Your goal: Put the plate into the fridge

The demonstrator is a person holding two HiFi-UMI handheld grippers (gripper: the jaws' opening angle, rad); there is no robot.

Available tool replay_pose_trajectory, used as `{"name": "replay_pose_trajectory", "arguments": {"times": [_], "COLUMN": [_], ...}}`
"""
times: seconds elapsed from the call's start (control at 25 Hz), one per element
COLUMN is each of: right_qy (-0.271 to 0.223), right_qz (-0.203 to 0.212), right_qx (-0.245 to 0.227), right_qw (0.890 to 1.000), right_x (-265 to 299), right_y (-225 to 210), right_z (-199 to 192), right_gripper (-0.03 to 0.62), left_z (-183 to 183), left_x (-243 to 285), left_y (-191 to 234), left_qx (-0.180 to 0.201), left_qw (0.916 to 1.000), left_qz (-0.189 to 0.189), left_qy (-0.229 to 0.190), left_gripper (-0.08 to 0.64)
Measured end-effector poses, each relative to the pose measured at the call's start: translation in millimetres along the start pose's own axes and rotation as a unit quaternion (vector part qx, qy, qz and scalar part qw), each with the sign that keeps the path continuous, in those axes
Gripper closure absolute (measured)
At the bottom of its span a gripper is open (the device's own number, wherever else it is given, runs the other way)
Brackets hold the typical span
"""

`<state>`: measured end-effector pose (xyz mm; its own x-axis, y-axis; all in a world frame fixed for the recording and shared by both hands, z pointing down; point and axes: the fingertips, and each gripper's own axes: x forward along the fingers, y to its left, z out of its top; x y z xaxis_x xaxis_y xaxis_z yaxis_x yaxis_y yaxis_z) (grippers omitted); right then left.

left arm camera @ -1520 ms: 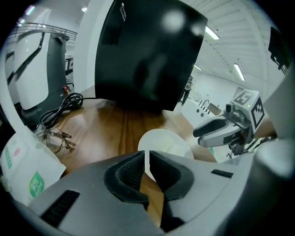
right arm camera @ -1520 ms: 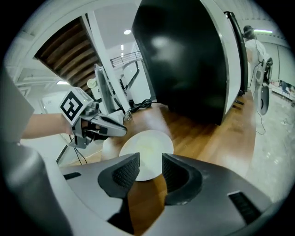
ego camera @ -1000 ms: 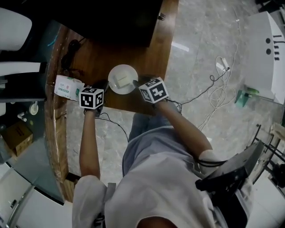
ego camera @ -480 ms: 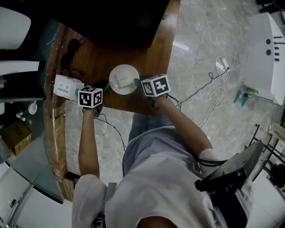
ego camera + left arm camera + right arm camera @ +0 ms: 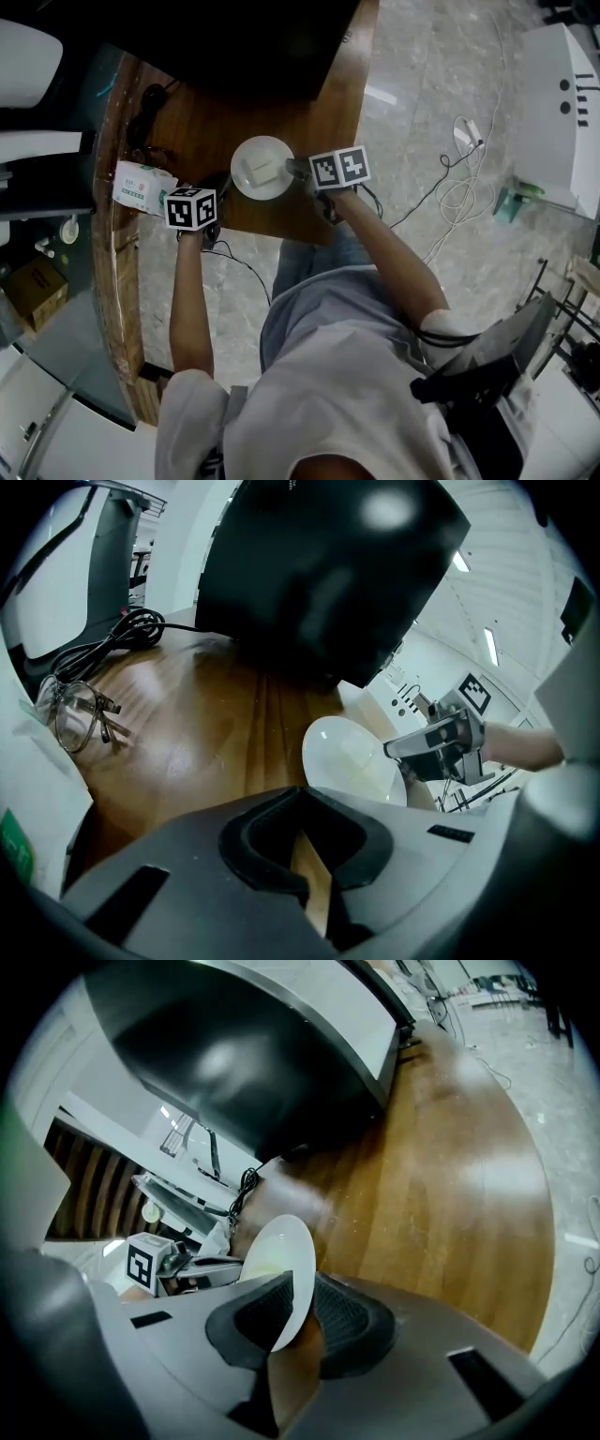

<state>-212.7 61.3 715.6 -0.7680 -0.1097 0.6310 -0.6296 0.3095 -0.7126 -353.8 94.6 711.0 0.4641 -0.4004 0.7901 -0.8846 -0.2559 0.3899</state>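
The right gripper (image 5: 298, 1312), jaws just closing, pinches only the plate (image 5: 277, 1260) rim; lifted, it may slip onto the desk (image 5: 441, 1194). The left gripper (image 5: 302, 803) is closed, empty.

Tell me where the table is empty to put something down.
Bare wood lies between the fridge and the plate, and on the plate's right up to the table edge. Crowded on the left: glasses, cable, tissue pack.

From the head we look steeply down; both gripper views, close and low, share the plate (image 5: 247, 156).
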Motion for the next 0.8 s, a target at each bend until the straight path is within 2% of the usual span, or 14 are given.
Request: {"name": "replay_pose_trajectory", "arguments": {"times": [0.28, 0.48, 0.64, 0.8], "right_qy": [0.018, 0.034, 0.039, 0.028], "right_qz": [0.079, 0.14, 0.146, 0.145], "right_qx": [0.067, 0.104, 0.095, 0.089], "right_qw": [0.994, 0.984, 0.984, 0.985], "right_x": [-4, -3, -3, -5], "right_y": [1, 7, 9, 12], "right_z": [4, -1, -1, 1], "right_gripper": [0.535, 0.555, 0.558, 0.561], "left_z": [0, 1, 2, 1], "left_x": [1, 2, 2, 1], "left_y": [-3, -4, -3, -4], "left_qx": [0.006, 0.012, 0.019, 0.032], "left_qw": [0.9999, 0.9996, 0.9993, 0.9978], "left_qz": [0.014, 0.026, 0.031, 0.057], "left_qy": [-0.005, -0.004, -0.003, -0.014], "left_gripper": [0.54, 0.541, 0.541, 0.541]}}
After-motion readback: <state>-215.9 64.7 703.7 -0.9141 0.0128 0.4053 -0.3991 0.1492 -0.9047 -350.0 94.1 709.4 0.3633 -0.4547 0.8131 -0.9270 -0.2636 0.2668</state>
